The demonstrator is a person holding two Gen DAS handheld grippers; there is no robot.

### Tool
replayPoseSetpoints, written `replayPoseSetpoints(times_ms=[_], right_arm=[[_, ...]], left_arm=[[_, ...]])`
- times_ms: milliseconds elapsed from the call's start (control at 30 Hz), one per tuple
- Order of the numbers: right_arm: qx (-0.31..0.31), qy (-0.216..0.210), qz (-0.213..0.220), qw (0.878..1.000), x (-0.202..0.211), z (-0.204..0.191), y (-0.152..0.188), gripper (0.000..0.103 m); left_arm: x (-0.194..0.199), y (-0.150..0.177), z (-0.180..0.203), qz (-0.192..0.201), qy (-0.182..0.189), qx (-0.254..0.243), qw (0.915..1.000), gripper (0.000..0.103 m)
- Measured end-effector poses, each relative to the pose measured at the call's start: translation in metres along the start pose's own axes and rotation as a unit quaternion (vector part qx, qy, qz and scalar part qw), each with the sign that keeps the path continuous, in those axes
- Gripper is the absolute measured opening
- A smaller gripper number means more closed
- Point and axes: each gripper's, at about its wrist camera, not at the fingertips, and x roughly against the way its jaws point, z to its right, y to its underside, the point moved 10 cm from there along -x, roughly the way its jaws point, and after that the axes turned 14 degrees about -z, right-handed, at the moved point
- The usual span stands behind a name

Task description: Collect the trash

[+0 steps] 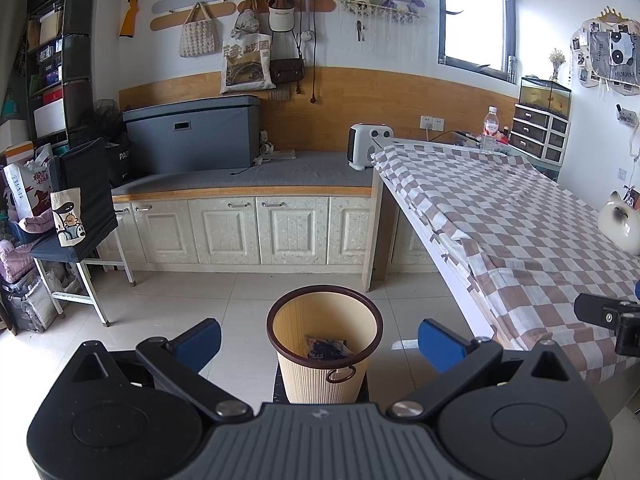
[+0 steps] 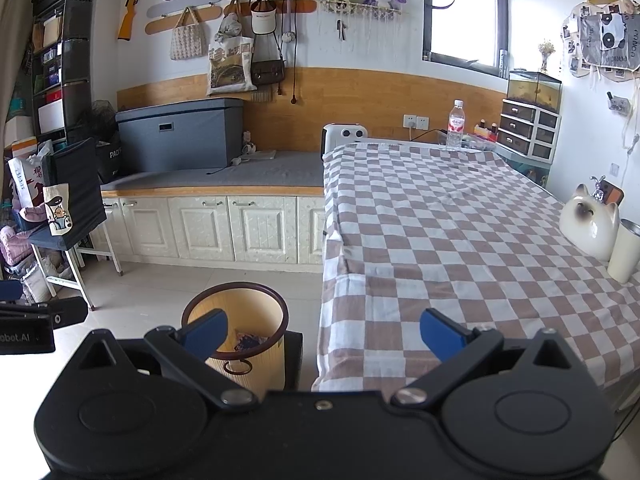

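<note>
**Both grippers spread and empty, trash already in the bin**

The left gripper (image 1: 319,338) has its blue pads (image 1: 200,340) wide apart with nothing between them. Framed in that gap, a little farther off and lower, stands the beige ribbed wastebasket (image 1: 324,376) with its dark brown rim. A crumpled dark blue wrapper (image 1: 326,347) lies at the bottom of it, clear of both pads.

The right gripper (image 2: 322,334) is likewise spread wide and holds nothing. Its left pad overlaps the wastebasket (image 2: 256,356) in the right wrist view, where the wrapper (image 2: 250,341) shows inside; its right pad hangs over the near end of the checked tablecloth (image 2: 440,240).

The bin sits on pale floor tiles (image 1: 240,304), just left of the table's near corner, where the cloth drapes over the edge. Open floor runs from the bin to the white cabinets (image 1: 240,232) at the far side. At far left a folding stool (image 1: 76,248) loaded with bags stands beside packed shelves.

On the table, a water bottle (image 2: 456,124) stands at the far end, and a ceramic cat (image 2: 590,224) and a pale cup (image 2: 626,252) stand along the right edge. The cloth between them is bare
</note>
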Motion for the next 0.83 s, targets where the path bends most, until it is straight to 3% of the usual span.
replayPoseSetpoints(times_ms=[833], right_arm=[[0.000,0.000,-0.001,1.000,0.0008,-0.0004,0.0001,0.103]], left_arm=[[0.0022,0.0016,0.0049,0.000,0.002,0.000,1.0000,0.103]])
